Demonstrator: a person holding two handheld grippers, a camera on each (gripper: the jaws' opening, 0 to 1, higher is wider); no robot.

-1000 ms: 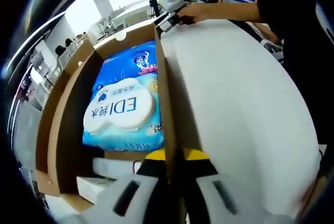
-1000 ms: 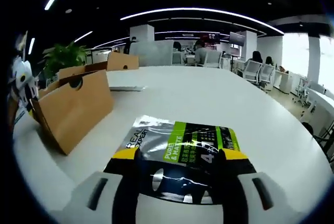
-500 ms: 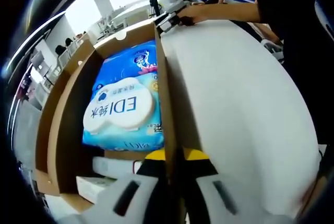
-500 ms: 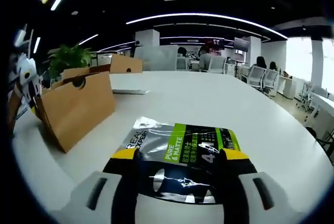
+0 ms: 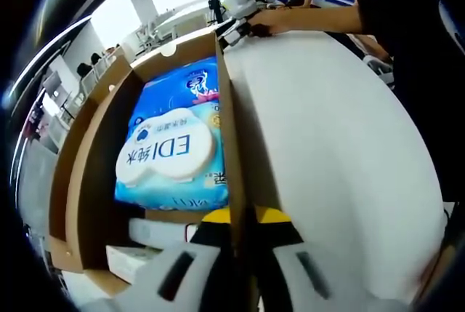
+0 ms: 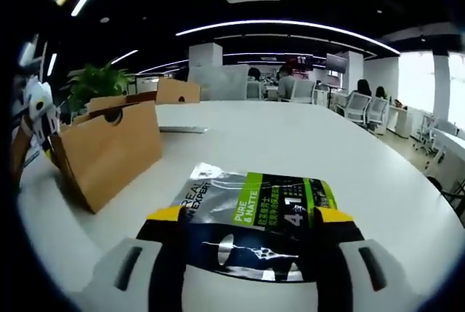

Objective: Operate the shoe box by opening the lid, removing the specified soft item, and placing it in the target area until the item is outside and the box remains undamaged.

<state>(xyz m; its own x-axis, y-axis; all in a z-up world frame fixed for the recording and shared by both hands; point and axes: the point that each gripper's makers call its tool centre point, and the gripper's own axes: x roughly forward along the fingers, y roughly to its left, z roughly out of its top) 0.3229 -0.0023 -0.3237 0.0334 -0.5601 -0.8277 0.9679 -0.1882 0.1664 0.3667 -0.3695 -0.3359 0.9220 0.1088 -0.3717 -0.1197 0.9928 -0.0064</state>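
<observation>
1 box (image 5: 94, 203), 2 packs (image 5: 174, 148).

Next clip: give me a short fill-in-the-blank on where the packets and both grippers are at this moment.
1. The blue wipes pack lies inside the cardboard ____.
2. The left gripper is shut on the box's side ____.
3. The black and green pouch lies on the white ____, between the jaws of the right gripper.
4. The right gripper's jaws stand ____.

Missing words: box; wall; table; open
</observation>
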